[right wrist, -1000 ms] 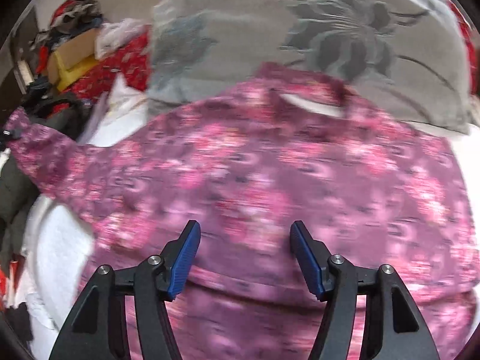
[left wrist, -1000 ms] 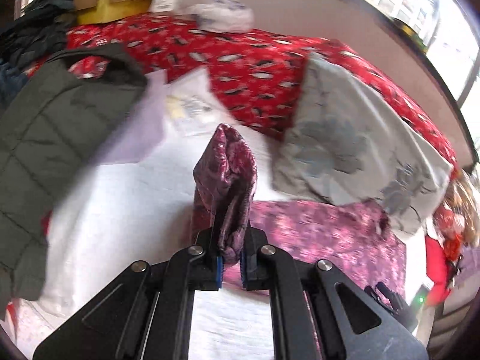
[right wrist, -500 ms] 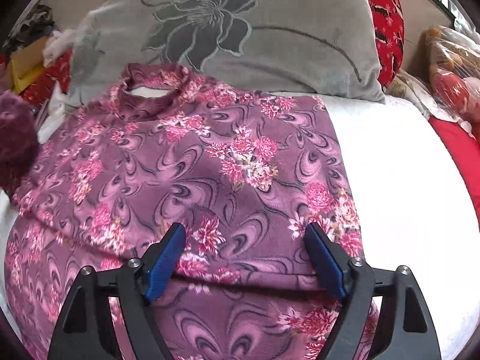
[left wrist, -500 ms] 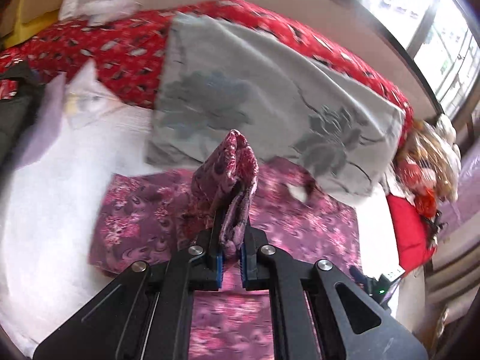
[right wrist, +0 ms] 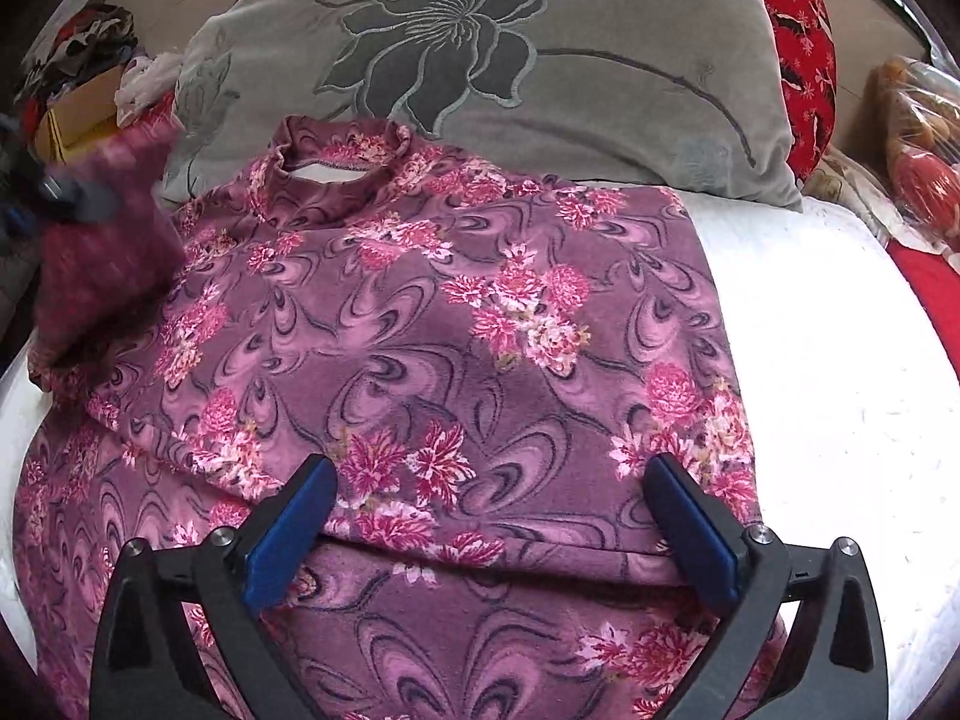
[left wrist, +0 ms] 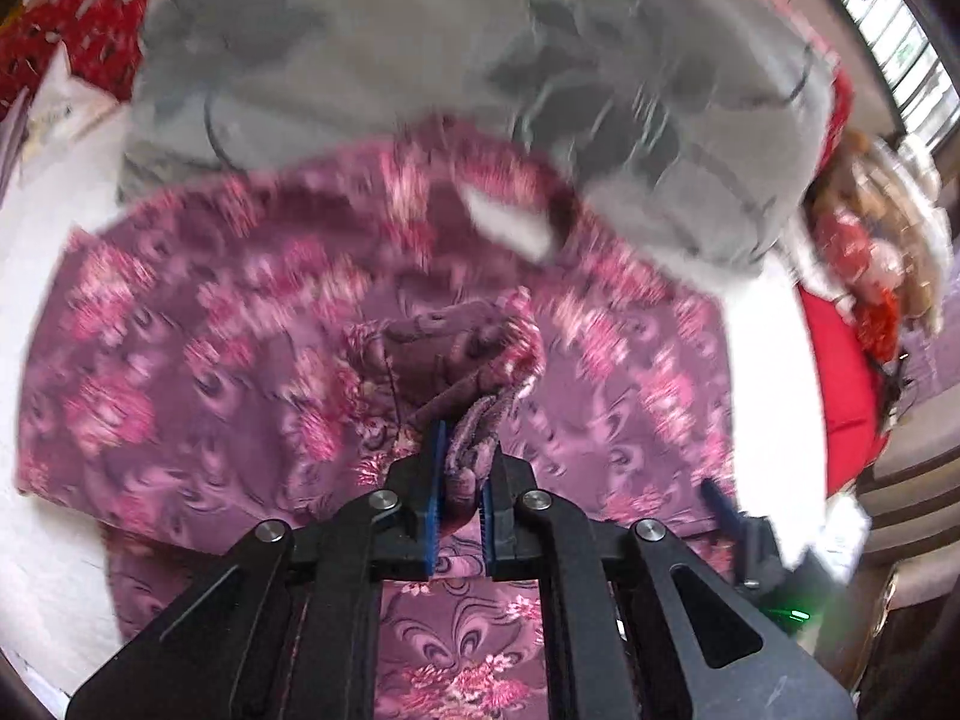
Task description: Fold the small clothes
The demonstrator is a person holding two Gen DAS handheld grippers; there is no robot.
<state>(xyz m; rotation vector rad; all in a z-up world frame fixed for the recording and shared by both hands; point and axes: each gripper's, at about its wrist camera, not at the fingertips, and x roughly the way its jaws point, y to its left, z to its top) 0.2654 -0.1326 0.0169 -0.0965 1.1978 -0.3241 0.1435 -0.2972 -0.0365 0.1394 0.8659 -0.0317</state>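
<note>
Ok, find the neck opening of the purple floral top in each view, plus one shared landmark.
Left wrist: neck opening upper centre, blurred, above the pinched fabric.
Right wrist: neck opening upper left of centre.
Shared landmark: grey flower-print pillow directly behind it.

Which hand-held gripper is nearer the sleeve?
Left. The left hand-held gripper is shut on the sleeve; the right hand-held gripper hangs open over the shirt's folded hem, away from it.
</note>
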